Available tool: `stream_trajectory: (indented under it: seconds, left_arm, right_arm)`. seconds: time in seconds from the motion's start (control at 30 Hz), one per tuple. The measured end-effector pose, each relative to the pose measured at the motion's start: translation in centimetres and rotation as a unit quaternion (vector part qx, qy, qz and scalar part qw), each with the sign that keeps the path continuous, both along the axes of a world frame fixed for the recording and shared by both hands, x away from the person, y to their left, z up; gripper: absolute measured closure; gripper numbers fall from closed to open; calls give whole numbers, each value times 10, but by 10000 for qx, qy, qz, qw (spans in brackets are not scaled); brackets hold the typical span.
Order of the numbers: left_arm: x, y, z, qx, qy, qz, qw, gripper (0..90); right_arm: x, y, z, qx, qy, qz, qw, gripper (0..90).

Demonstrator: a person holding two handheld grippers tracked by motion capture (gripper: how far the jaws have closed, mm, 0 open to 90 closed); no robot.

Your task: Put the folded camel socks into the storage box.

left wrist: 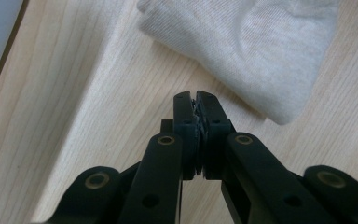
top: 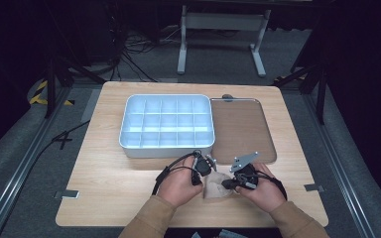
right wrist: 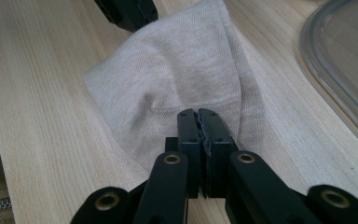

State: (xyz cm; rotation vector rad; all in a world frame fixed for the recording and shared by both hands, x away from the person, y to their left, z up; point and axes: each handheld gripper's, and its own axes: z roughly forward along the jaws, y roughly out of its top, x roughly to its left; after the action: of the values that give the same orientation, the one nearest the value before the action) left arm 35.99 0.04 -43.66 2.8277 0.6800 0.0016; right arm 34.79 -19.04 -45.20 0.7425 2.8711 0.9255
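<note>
Beige knitted cloth [right wrist: 182,74] lies on the wooden table [top: 104,188]; both the left tool [left wrist: 196,100] and right tool [right wrist: 198,116] are closed empty, so they should be reopened, with the fold at 12 o'clock pinched

Right gripper [right wrist: 198,112] closed over beige cloth [right wrist: 177,70]

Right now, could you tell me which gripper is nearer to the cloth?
Right. The right gripper rests over the cloth, jaws shut; whether it pinches fabric is unclear. The left gripper is shut beside it, over bare table.
</note>
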Motion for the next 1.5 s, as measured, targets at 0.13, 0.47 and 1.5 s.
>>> stream_trajectory:
  seconds: [0.13,0.47,1.5]
  left_arm:
    - [-1,-5,-2,-45,14,-59,10000,893]
    - [-1,-8,-3,-306,-126,-227,9992,891]
    - [-16,-30,16,-783,-692,-896,9905,769]
  right_arm:
    - [0,1,0,-17,-15,-7,10000,888]
    - [-1,1,0,-23,-37,-6,10000,888]
    - [-1,1,-1,23,68,-199,9998,881]
